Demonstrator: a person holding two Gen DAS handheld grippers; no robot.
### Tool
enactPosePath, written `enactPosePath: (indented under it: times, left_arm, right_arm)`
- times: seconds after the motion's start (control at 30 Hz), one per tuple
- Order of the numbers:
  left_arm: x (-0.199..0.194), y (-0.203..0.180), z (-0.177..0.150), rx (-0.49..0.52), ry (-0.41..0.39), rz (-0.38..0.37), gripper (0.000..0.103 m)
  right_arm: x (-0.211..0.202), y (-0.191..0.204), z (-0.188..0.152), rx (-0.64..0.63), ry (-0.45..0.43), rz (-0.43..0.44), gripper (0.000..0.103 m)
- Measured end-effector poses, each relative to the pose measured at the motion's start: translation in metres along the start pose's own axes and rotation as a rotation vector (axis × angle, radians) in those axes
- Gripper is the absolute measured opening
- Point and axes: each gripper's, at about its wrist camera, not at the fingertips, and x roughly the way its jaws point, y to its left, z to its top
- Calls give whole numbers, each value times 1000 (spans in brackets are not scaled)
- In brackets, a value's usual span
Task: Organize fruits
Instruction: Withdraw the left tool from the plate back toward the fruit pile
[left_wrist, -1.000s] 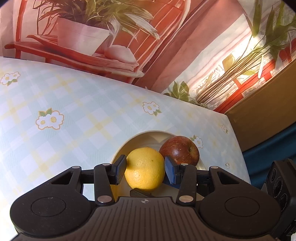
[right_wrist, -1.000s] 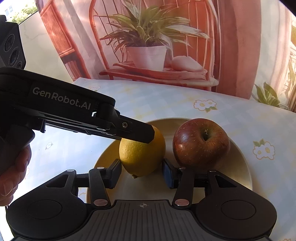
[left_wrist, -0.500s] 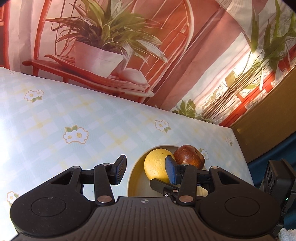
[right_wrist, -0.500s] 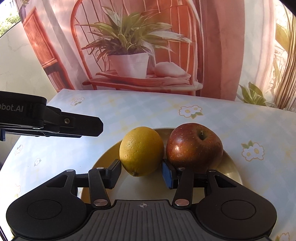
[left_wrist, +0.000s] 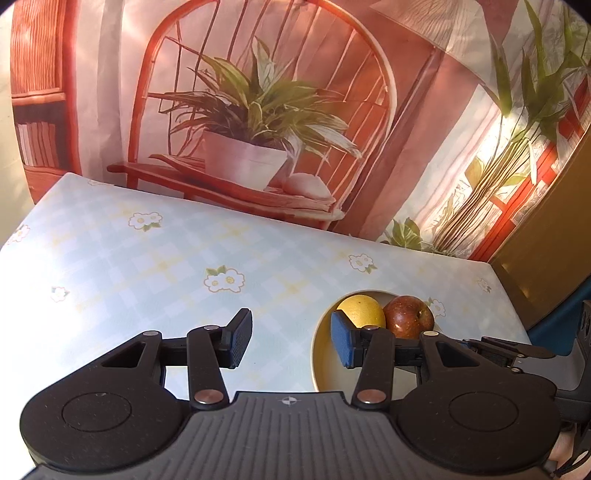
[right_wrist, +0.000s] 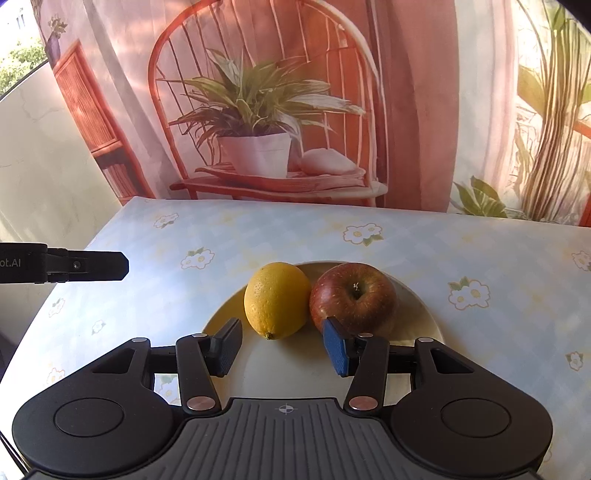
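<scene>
Two camera views face a printed backdrop (right_wrist: 406, 92) of a red chair holding a potted plant, hung behind everything. Below it lies your table (left_wrist: 147, 258), covered in a pale blue checked cloth with small white flowers.

On the table sits a cream plate (right_wrist: 421, 306). From your right wrist view you see nearly the whole plate, centred ahead of you. From your left wrist view you see only its left part (left_wrist: 325, 354), low and to the right, with the rest hidden behind the tool.

Your right gripper (right_wrist: 282, 347) hangs over the near side of the plate, jaws wide apart and holding nothing. Its right pad overlaps the front of the apple in this view; you cannot tell whether they touch. Your left gripper (left_wrist: 291, 339) is also wide apart and empty, over bare cloth just left of the plate. Only the right wrist view shows it from outside, as a dark finger (right_wrist: 85, 266) at the left edge, well apart from the fruit.

A red apple (right_wrist: 352, 295) rests on the plate, stem up. A yellow lemon (right_wrist: 277, 299) lies touching its left side. The left wrist view shows both smaller, the lemon (left_wrist: 362, 312) and apple (left_wrist: 408, 319) partly hidden behind your right finger.
</scene>
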Motion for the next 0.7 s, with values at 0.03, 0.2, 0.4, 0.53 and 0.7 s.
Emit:
enactPosePath:
  times: [0.03, 0.2, 0.4, 0.53, 0.7]
  left_arm:
    - [-7, -1, -2, 6, -16, 18, 50]
    - [-39, -3, -15, 29, -105, 88, 54]
    - [-67, -12, -30, 74, -183, 180, 55]
    - [-80, -15, -40, 49, -201, 215, 55]
    - [-97, -15, -54, 27, -208, 244, 55]
  right_arm:
    - [-5, -1, -2, 1, -7, -2, 46]
    - [-33, -5, -17, 8, -54, -18, 46]
    - [-60, -4, -40, -7, -101, -53, 46]
    - [-75, -5, -55, 1, -131, -52, 46]
    - [-91, -11, -75, 18, -147, -56, 46]
